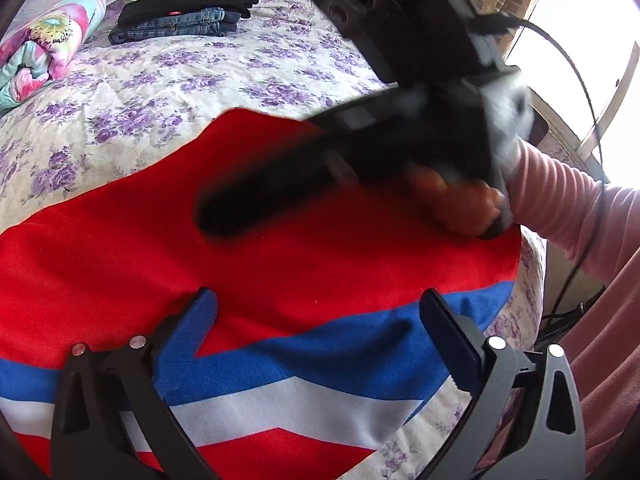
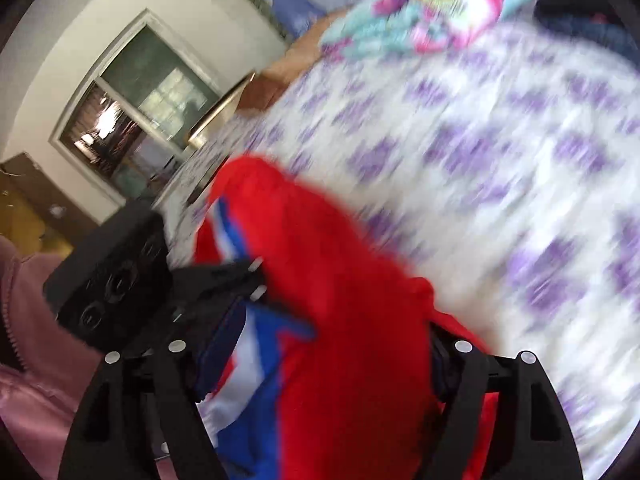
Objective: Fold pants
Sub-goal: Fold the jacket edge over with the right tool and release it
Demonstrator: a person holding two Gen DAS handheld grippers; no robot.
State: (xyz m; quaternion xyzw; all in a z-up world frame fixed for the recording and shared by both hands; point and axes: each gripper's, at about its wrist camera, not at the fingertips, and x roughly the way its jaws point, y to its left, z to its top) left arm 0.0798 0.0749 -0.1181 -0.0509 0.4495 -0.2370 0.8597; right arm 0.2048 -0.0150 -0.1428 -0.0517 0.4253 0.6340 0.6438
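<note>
Red pants (image 1: 280,248) with blue and white stripes lie flat on the floral bed. My left gripper (image 1: 320,312) is open just above the blue stripe, its jaws wide apart. My right gripper (image 1: 224,216) crosses the left wrist view, blurred, low over the red cloth. In the right wrist view the red pants (image 2: 344,320) bunch up between the right gripper's (image 2: 320,344) jaws, which stand wide; the view is blurred, so I cannot tell whether they grip the cloth. The left gripper's body (image 2: 112,280) shows at the left.
The bedspread (image 1: 168,80) has purple flowers. Folded black and denim clothes (image 1: 188,16) are stacked at the far side. A rolled flowery blanket (image 1: 44,40) lies at the far left. The bed's right edge (image 1: 532,280) is close. A window (image 2: 132,108) and wall show beyond.
</note>
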